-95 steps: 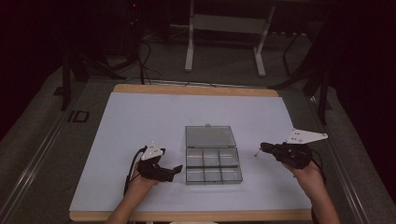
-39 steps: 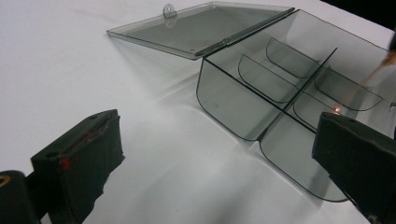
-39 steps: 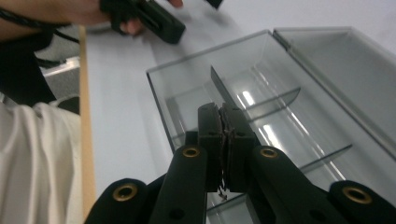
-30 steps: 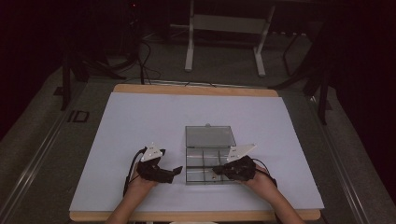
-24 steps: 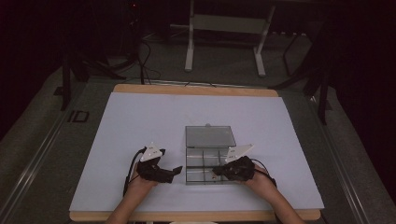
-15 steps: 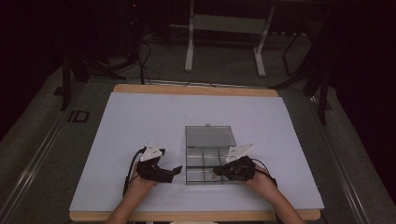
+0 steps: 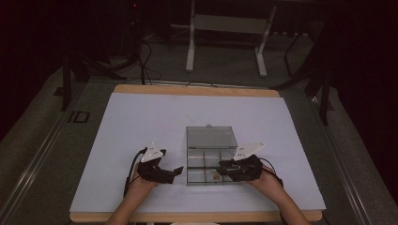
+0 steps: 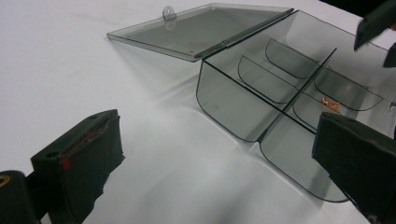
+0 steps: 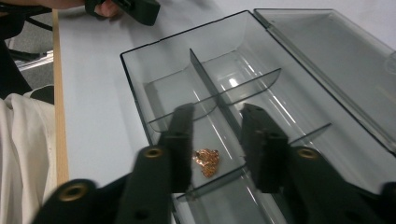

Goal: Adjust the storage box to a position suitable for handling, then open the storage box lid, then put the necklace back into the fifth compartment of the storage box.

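A: Since three seconds back, the right gripper (image 7: 224, 166) crossed from well right of the clear box (image 7: 210, 161) to over its near row.

B: Jaws?

A: Released, straddling the copper scrap (image 9: 207, 161). The left gripper (image 7: 174, 172) is parted too, just left of the box, whose long axis runs left-right, lid (image 7: 209, 137) flat behind.

A white-topped table (image 7: 141, 122) with wooden edge stands on grey floor (image 7: 42, 140) — dim room, metal stand legs (image 7: 190, 42) behind.

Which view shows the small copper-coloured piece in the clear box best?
The right gripper view: the copper-coloured piece lies close up in a compartment of the clear box, between the right hand-held gripper's parted jaws. The left gripper view shows it far off; the high view as a speck.
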